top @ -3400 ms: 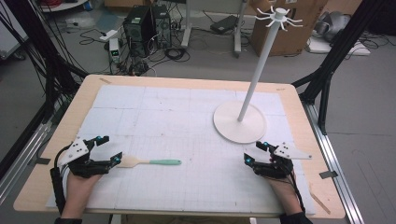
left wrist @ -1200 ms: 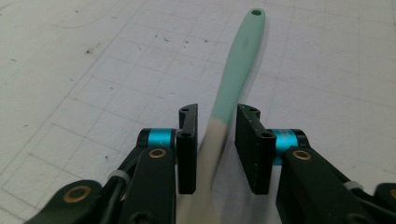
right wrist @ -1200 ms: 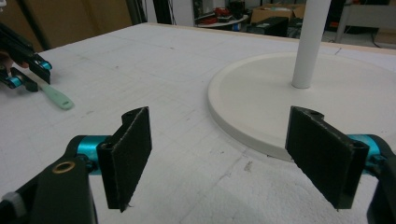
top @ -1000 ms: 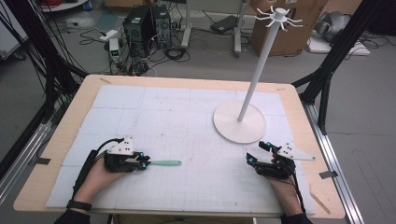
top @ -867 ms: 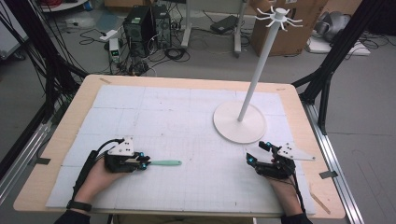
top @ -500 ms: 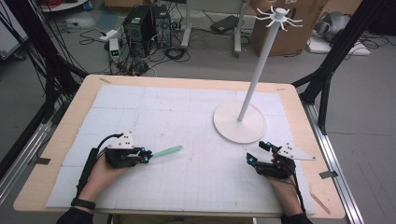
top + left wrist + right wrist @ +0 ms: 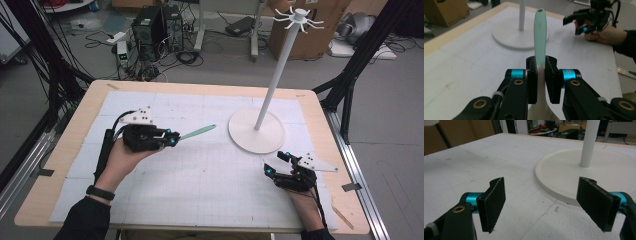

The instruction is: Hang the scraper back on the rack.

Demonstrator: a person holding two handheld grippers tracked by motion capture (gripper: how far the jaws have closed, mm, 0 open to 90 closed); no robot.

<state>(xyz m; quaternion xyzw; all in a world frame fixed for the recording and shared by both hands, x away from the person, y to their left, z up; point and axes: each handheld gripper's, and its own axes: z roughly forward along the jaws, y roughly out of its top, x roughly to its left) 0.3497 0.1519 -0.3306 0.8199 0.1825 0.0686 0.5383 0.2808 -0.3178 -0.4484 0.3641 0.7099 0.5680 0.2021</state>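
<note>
My left gripper [image 7: 170, 139] [image 7: 540, 82] is shut on a spatula with a mint-green handle [image 7: 199, 132] [image 7: 540, 37] and a pale blade end [image 7: 541, 110]; it holds it lifted off the table, handle pointing toward the white stand. The white stand [image 7: 276, 75] has a round base [image 7: 256, 131] [image 7: 520, 35] [image 7: 604, 173], a tall pole and hooks at the top [image 7: 299, 17]. My right gripper [image 7: 277, 164] [image 7: 546, 206] rests on the table at the near right, open, with nothing between its jaws; it also shows far off in the left gripper view [image 7: 590, 18].
A white gridded mat [image 7: 200, 170] covers the wooden table [image 7: 60, 150]. Black frame posts stand at both sides. Beyond the table's far edge are computers, cables and cardboard boxes [image 7: 310, 35] on the floor.
My left gripper closed on the spatula where it lay, then lifted it up and away from me, the handle tilting upward. The right gripper stayed still.
</note>
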